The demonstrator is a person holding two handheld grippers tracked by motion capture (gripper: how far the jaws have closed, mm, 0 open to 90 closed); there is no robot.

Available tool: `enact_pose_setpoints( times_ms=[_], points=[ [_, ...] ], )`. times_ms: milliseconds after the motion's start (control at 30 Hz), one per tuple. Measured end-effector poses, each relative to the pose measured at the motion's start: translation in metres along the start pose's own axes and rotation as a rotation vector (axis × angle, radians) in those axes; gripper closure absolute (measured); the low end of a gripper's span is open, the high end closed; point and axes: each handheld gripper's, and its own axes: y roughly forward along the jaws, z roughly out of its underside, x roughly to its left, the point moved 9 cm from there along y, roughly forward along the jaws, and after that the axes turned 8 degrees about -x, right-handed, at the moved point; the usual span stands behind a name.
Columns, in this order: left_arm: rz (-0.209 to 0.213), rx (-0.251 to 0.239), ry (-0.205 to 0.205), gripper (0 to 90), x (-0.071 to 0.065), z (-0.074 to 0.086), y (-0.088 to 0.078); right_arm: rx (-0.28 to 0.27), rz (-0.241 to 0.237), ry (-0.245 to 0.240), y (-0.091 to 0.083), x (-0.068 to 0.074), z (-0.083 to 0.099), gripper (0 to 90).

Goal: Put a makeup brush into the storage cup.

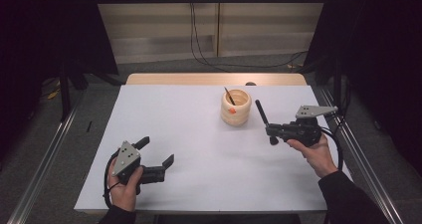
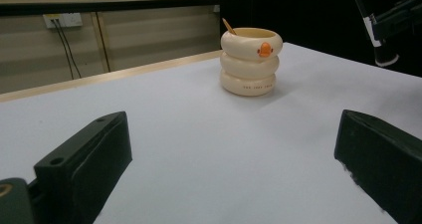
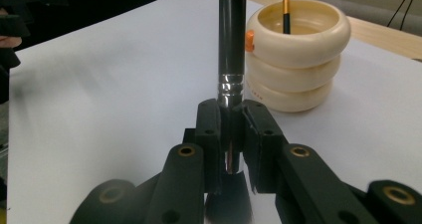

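High view, holder: a cream, glossy holder shaped like three stacked rings (image 1: 235,107) stands on the white bench (image 1: 199,149) toward the far right, a thin dark stick (image 1: 229,95) leaning inside it.
High view, right gripper: the right gripper (image 1: 271,131) clamps a long black brush with a silver ferrule (image 1: 262,115), just beside the holder.
High view, left gripper: the left gripper (image 1: 158,152) is spread wide and empty near the front left corner.
Left gripper view: matte black jaws stand far apart over bare bench; the holder (image 2: 251,60) sits well ahead, with an orange duck-bill mark on its top ring.
Right gripper view: jaws narrow on the brush (image 3: 232,45) just under its ferrule, handle pointing toward the holder (image 3: 297,52).
Step, as I judge it: carrying the brush to the holder.
Next move: lift it, tip it upright over the mouth, lower it in beside the stick, then release.
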Motion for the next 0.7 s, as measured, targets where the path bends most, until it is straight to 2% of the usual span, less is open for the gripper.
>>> enact_pose_setpoints(
  times_ms=[100, 167, 333, 467, 567, 700],
  points=[
    [0.002, -0.001, 0.002, 1.3, 0.000, 0.000, 0.000, -0.058, 0.012, 0.006, -0.004, -0.001, -0.006, 78.0],
    [0.001, -0.001, 0.002, 1.4, 0.000, 0.000, 0.000, -0.105, 0.031, -0.011, -0.008, -0.001, -0.012, 78.0],
    [0.002, -0.001, 0.003, 1.3, 0.000, 0.000, 0.000, -0.200, 0.032, -0.017, -0.016, 0.001, -0.026, 78.0],
    [0.000, -0.003, 0.000, 1.3, 0.000, 0.000, 0.000, -0.241, 0.009, 0.008, -0.021, 0.001, -0.031, 78.0],
    [0.001, -0.004, -0.001, 1.4, 0.000, 0.000, 0.000, -0.268, 0.012, 0.033, -0.024, 0.000, -0.034, 78.1],
    [0.004, -0.002, 0.001, 1.3, 0.000, 0.000, -0.001, -0.304, 0.026, 0.027, -0.029, -0.002, -0.039, 78.1]
  ],
)
